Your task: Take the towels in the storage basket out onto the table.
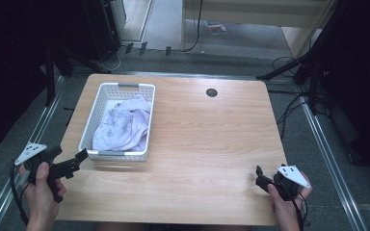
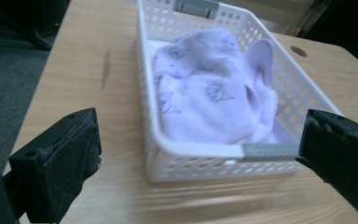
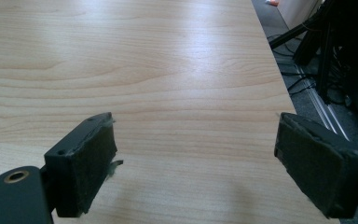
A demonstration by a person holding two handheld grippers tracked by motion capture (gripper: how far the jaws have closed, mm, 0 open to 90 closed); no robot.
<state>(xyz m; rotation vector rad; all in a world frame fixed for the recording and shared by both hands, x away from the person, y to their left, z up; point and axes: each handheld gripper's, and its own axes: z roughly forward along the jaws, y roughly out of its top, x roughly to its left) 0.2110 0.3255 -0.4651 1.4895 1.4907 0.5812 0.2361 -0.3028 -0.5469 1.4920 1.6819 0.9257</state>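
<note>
We see nothing begun: lilac cloth lies in the white basket at ten o'clock; left gripper and right gripper jaws spread, empty.

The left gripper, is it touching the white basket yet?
Apart. In the left gripper view the left gripper is open, and bare table shows between its jaws and the white basket.

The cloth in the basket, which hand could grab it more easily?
Probably the left. The left hand-held gripper sits open right beside the basket holding the cloth, and points at it. The right hand-held gripper is open too, but far across the table.
</note>
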